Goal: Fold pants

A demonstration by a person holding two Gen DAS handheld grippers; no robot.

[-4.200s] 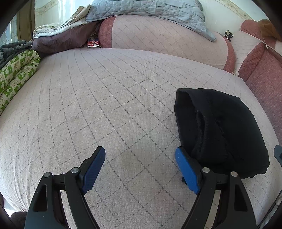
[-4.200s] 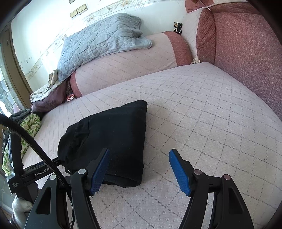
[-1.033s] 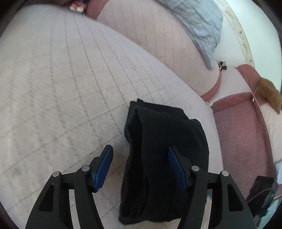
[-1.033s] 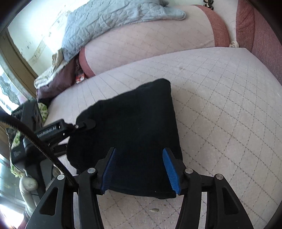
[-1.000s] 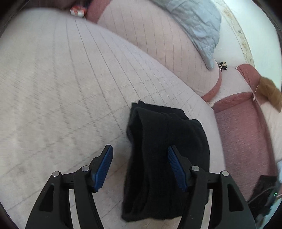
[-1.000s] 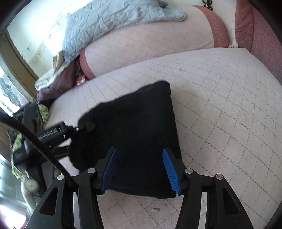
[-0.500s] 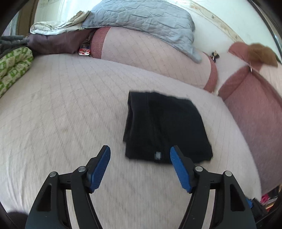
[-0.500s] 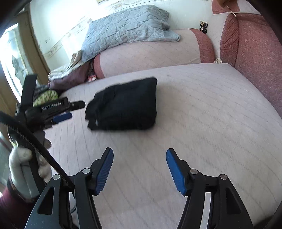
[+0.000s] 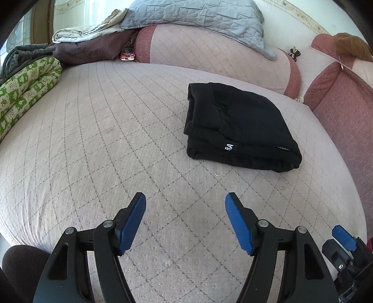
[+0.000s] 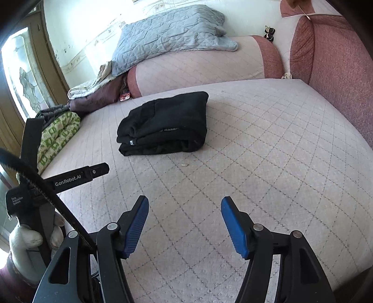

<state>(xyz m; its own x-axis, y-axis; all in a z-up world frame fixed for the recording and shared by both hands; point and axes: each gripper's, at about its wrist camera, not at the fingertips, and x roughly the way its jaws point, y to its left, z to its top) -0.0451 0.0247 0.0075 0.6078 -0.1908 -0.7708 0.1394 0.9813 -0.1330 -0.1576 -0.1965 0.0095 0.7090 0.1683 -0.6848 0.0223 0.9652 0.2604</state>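
The black pants [image 9: 235, 130] lie folded into a compact stack on the pink quilted mattress [image 9: 105, 139], with a small white label on the near edge. They also show in the right wrist view [image 10: 165, 127]. My left gripper [image 9: 185, 205] is open and empty, hovering over bare mattress well short of the pants. My right gripper [image 10: 184, 207] is open and empty, also well back from the pants. The left gripper's body shows in the right wrist view [image 10: 70, 178], held by a gloved hand.
A long pink bolster [image 9: 209, 53] with a grey-blue quilt [image 9: 198, 16] lies along the far side. A green patterned blanket roll [image 9: 25, 88] sits at the left. Red cushions [image 9: 342, 109] border the right. The mattress's near edge is just below the grippers.
Both grippers have pulled back from the pants, which now lie farther off. The pants rest released on the mattress, and both grippers stay open.
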